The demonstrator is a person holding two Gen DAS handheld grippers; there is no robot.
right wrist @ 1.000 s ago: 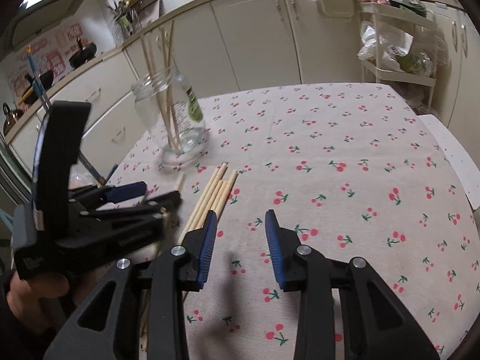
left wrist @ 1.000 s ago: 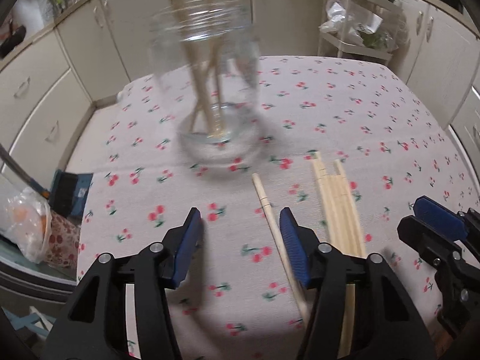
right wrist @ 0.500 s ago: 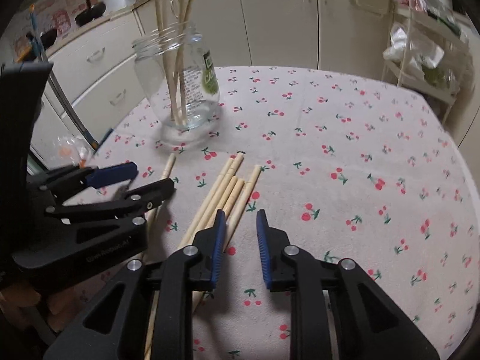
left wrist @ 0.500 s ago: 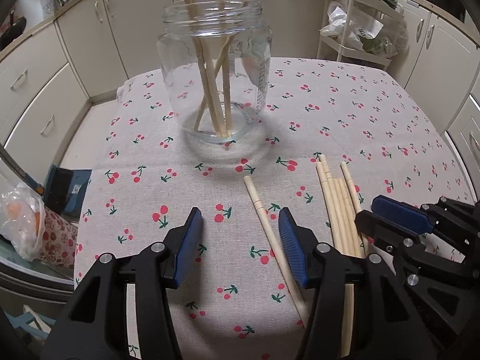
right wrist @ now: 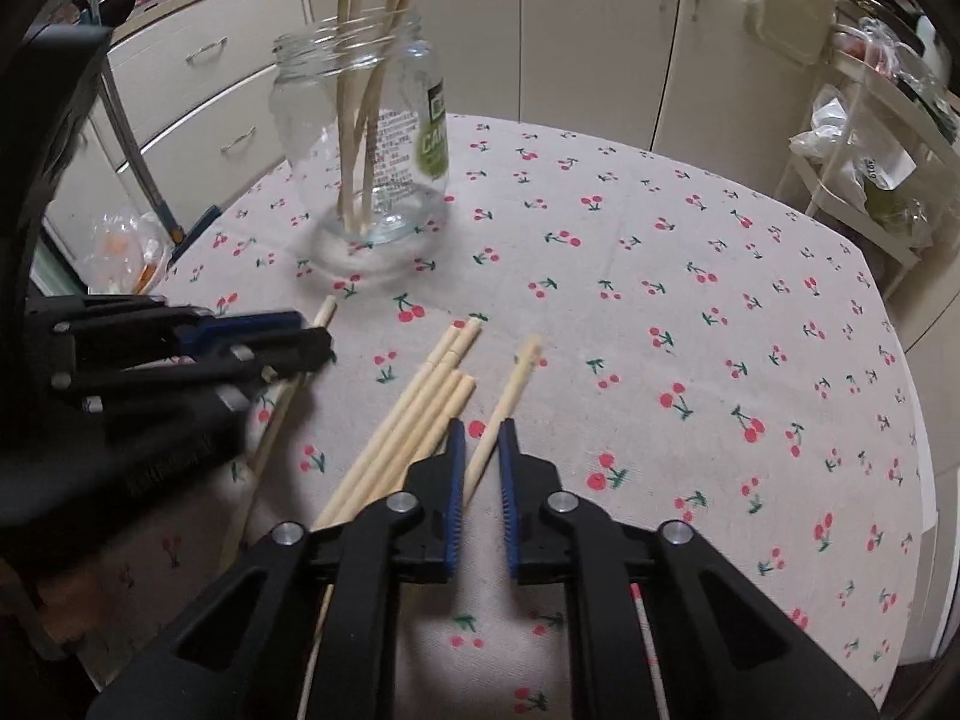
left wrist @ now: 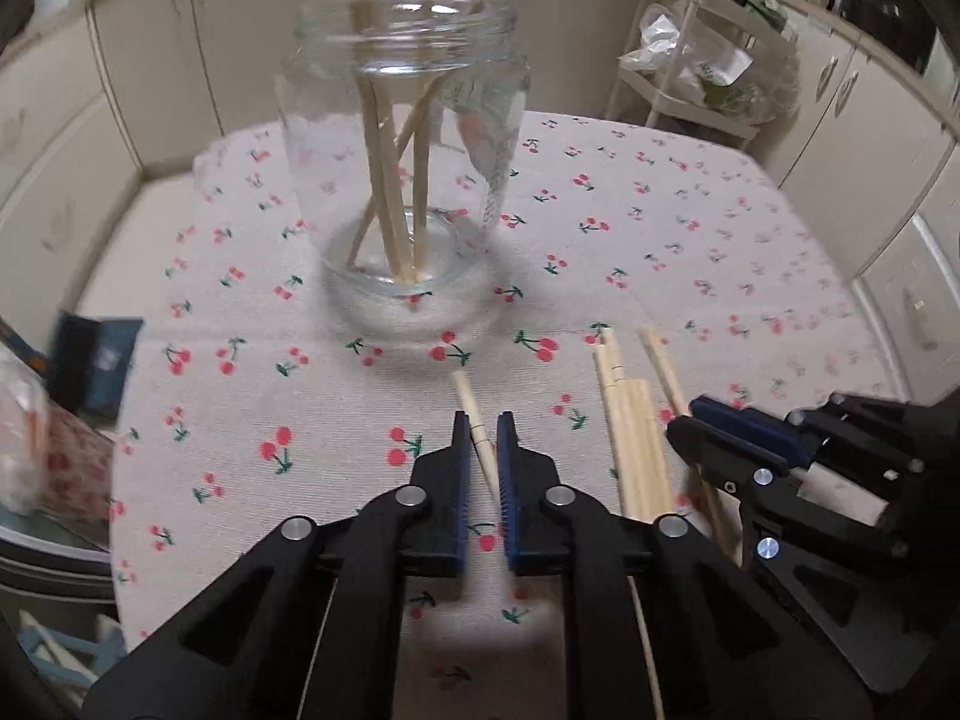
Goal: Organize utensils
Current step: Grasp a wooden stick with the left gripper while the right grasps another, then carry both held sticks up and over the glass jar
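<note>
Pale wooden chopsticks lie scattered on a cherry-print tablecloth (right wrist: 690, 312) covering the table, while two black tools with blue pads work side by side over them. The left tool (left wrist: 480, 438) has its jaws drawn nearly together around a single chopstick (left wrist: 471, 414), which runs between the pads and pokes out just ahead of the tips; whether the pads actually pinch it cannot be told for sure, though the gap looks no wider than the stick. The right tool (right wrist: 480, 441) is likewise narrowed around another lone chopstick (right wrist: 510, 390), which slants away ahead of its tips and slightly to the right. Just to the left of the right tool, a loose bundle of chopsticks (right wrist: 420, 408) lies flat on the cloth, the sticks touching one another; in the left wrist view the same bundle (left wrist: 636, 438) sits between the two tools. Ahead of both tools stands an upright clear glass jar (left wrist: 402, 168), seen straight ahead of the left tool and ahead and to the left of the right one (right wrist: 366, 150), with several chopsticks already leaning inside it, their ends rising past the rim. A green label shows on the jar's far side. Cream kitchen cabinets (right wrist: 594, 42) ring the table beyond, and a white wire rack (right wrist: 864, 168) stands far right.
</note>
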